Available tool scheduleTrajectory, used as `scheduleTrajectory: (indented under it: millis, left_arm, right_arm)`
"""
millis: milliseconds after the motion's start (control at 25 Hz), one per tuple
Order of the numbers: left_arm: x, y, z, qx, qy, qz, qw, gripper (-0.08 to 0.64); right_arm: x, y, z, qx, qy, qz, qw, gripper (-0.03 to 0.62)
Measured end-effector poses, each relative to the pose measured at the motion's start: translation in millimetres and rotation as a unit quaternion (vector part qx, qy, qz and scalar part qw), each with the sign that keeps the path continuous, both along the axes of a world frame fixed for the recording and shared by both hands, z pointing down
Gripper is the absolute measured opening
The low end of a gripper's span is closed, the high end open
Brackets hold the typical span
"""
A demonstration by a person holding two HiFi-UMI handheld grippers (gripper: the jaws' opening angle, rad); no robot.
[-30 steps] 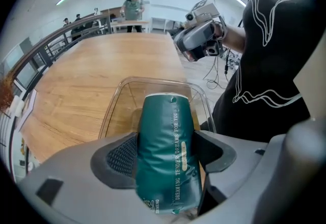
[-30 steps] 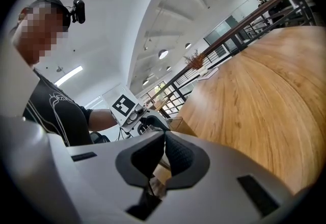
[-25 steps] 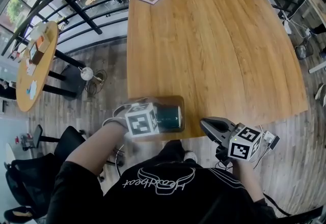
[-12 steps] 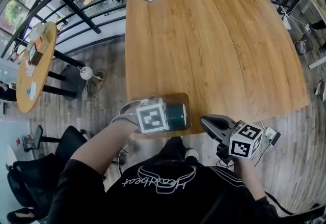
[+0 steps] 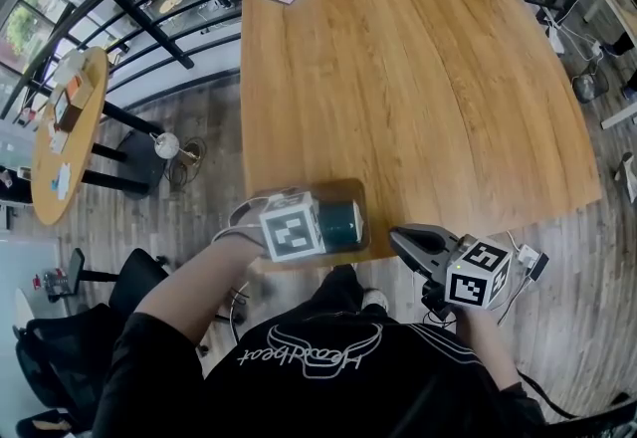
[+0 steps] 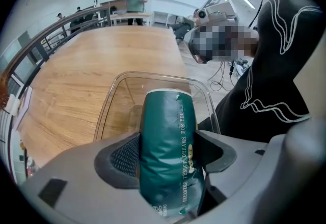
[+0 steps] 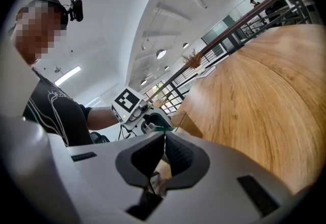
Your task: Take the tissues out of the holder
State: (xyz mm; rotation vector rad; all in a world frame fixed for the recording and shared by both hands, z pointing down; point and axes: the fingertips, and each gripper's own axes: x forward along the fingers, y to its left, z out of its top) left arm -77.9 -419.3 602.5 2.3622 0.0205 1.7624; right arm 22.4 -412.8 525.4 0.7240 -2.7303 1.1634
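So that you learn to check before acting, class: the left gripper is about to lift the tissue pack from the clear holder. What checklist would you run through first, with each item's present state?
1. Left gripper shut on tissue pack: ok.
2. Pack already clear of holder: cannot tell.
3. Right gripper steadying holder: not ok; it is shut, empty and off the table.
4. Holder well back from table edge: not ok; it sits at the near edge.
5. Bare wood beyond holder to set pack down: ok.

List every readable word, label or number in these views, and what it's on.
"DREAMING TENDER DREAMS FOR YOU": side of the dark green plastic tissue pack.
Small logo below it: too small to read.
Script print on the person's black shirt: upside down, unreadable.
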Motion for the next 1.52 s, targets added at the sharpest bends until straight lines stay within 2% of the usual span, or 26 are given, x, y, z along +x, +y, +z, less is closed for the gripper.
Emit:
scheduleTrajectory:
  millis: [320, 640, 1040, 1520]
  left_arm:
    - [-0.7, 3.4, -4.9, 0.013, -0.001, -0.006, 0.9999, 0.322]
    - [-6.5, -0.1, -11.9, 0.038, -0.005, -0.033, 0.9987, 0.321]
    - [-9.9, 2.4, -31.4, 0.079, 0.008, -0.043, 0.9959, 0.321]
    - [-6.9, 2.3, -67.9, 0.172, 0.048, -0.095, 0.9793, 0.321]
  right_arm:
    - [-2.5, 14.5, -2.6, 0.003, -0.003, -0.013, 1.000, 0.018]
    - [2.5, 23.9, -4.0, 0.000, 0.002, -0.004, 1.000, 0.018]
    - [4.8, 37.6, -19.2, 0.014, 0.004, -0.005, 1.000, 0.018]
    - [5.8, 69.4, -31.2, 0.028, 0.005, -0.022, 0.999, 0.018]
